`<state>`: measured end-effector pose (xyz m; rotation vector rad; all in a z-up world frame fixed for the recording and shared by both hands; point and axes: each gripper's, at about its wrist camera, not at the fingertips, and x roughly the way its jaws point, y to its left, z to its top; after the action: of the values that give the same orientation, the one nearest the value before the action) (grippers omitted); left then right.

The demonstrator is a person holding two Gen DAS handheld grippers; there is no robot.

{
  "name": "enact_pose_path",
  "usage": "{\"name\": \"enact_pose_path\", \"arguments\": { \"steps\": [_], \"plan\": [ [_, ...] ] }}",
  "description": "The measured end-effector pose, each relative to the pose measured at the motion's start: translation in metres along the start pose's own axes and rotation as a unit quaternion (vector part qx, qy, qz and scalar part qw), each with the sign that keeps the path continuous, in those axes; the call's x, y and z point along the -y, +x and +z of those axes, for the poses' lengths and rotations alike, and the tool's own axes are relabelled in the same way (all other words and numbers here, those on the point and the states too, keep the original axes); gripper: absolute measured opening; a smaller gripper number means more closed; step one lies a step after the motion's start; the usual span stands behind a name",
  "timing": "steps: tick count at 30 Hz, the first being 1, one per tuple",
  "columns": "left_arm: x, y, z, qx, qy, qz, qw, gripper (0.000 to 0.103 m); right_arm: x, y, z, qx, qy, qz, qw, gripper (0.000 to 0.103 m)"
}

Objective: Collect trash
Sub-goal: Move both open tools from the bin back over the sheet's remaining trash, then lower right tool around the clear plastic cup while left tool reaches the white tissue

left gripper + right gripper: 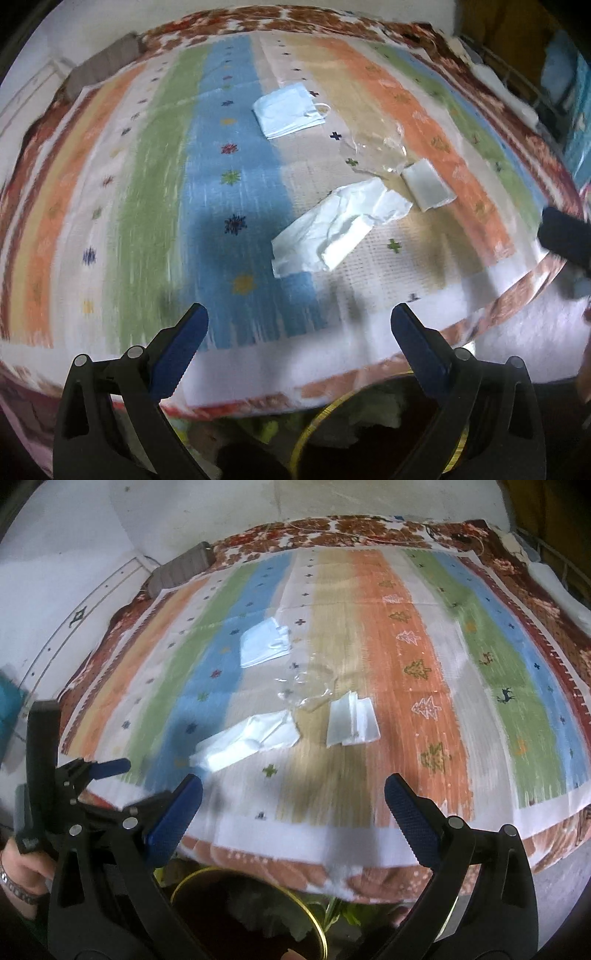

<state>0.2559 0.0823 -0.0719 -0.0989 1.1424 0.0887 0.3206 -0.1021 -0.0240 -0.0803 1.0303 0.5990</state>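
On the striped cloth [236, 192] lie a pale blue face mask [291, 109], a clear plastic wrapper [376, 147], a small folded white packet [428, 186] and a crumpled white tissue [340, 225]. My left gripper [299, 317] hovers open over the cloth's near edge, nothing between its blue pads. The right wrist view shows the same mask [264, 644], wrapper [306, 686], packet [352, 722] and tissue [247, 744]. My right gripper [293, 790] is open and empty above the near edge. The left gripper [147, 781] shows at its left, held by a hand [18, 867].
A dark bin with a gold rim [317, 417] stands below the table's near edge [207, 873], with crumpled white and green scraps inside. A brown flowered cover [369, 526] borders the cloth. A grey block [181, 568] sits at the far left corner, clutter at the far right.
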Motion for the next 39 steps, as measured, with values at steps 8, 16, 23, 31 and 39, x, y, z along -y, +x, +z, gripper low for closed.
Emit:
{"name": "enact_pose_path", "arguments": {
  "steps": [8, 16, 23, 31, 39],
  "plan": [
    [-0.009, 0.018, 0.013, 0.014, 0.024, -0.002, 0.9996, 0.097, 0.008, 0.032, 0.025, 0.0, 0.013, -0.002, 1.0, 0.094],
    [-0.014, 0.037, 0.024, -0.001, 0.009, -0.059, 0.9982, 0.096, 0.01, 0.066, 0.048, 0.0, 0.039, 0.012, 0.999, 0.094],
    [-0.012, 0.048, 0.031, 0.0, 0.0, -0.074, 0.9973, 0.096, 0.003, 0.094, 0.065, -0.008, 0.043, 0.008, 0.999, 0.094],
    [-0.019, 0.056, 0.035, -0.002, -0.036, -0.106, 0.9938, 0.096, -0.005, 0.131, 0.084, -0.017, 0.058, 0.009, 0.998, 0.094],
    [-0.019, 0.073, 0.032, -0.025, -0.027, -0.084, 0.9958, 0.096, -0.007, 0.161, 0.096, -0.034, 0.052, -0.012, 0.998, 0.094]
  ]
}}
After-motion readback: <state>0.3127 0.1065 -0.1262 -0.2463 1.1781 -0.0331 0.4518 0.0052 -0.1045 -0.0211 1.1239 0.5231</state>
